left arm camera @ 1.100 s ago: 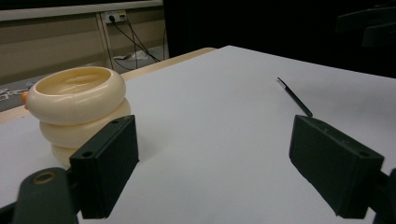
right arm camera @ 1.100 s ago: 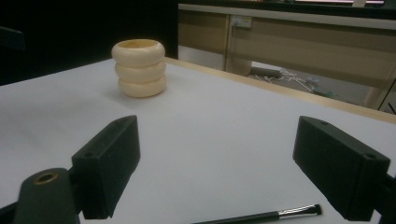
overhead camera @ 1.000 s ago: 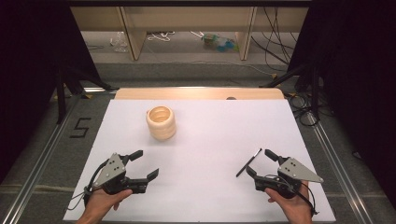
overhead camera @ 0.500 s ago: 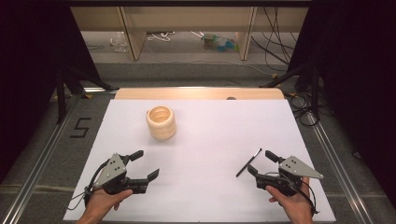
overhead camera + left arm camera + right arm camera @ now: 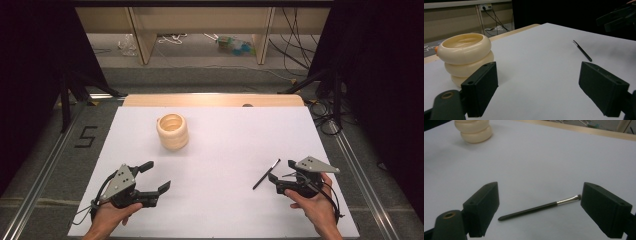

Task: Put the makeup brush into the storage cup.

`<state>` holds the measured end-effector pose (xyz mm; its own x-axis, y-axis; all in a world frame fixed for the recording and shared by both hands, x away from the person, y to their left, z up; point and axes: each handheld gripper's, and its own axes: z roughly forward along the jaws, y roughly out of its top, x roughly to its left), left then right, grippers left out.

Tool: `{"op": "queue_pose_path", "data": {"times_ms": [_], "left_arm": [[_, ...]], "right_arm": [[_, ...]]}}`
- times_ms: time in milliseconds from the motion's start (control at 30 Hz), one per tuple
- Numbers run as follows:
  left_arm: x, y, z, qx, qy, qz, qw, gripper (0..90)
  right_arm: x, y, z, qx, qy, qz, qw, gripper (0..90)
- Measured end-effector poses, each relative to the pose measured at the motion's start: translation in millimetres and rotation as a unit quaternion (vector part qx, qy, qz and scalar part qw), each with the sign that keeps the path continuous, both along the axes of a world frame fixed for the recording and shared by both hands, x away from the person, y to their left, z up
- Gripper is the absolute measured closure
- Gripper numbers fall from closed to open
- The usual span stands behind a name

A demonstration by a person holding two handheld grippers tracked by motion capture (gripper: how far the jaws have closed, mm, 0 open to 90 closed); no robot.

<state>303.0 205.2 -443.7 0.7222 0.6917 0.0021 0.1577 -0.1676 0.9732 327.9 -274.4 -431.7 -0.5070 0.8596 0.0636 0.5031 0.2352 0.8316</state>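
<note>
Cream ribbed cup [image 5: 473, 130] top cropped; brush [image 5: 539, 207] bristles against right jaw

Black curtains [image 5: 30, 75] are hanging at nine and three o'clock — a wooden shelf unit [image 5: 200, 22] is standing at twelve, cables [image 5: 295, 40] trailing over grey floor [image 5: 200, 77] beneath it, light falling there.

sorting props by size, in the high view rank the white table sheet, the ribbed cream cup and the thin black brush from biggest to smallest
1. White table sheet, by far the largest.
2. Ribbed cream cup.
3. Thin black brush, about as long as the cup is wide but far slimmer, so smallest overall.
</note>
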Motion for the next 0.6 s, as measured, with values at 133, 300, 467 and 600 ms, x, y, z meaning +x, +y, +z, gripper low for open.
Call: {"op": "queue_pose_path", "data": {"times_ms": [133, 300, 467, 600], "left_arm": [[-0.4, 0.2, 0.0, -0.002, 0.000, 0.000, 1.0000, 15.8], [-0.4, -1.1, -0.6, -0.001, 0.005, 0.002, 1.0000, 15.9], [0.0, -1.1, -1.0, -0.001, 0.005, 0.001, 1.0000, 15.8], [0.3, -0.6, -1.0, 0.000, 0.005, 0.002, 1.0000, 15.8]], "right_arm": [[13.0, 0.8, -1.1, -0.005, 0.031, 0.001, 0.9995, 15.7], [25.3, 4.1, -4.8, -0.044, 0.063, 0.001, 0.9970, 15.8], [34.3, 10.0, -8.4, -0.059, 0.109, -0.008, 0.9922, 15.9], [44.8, 16.9, -9.4, -0.076, 0.124, -0.010, 0.9893, 16.0]]}}
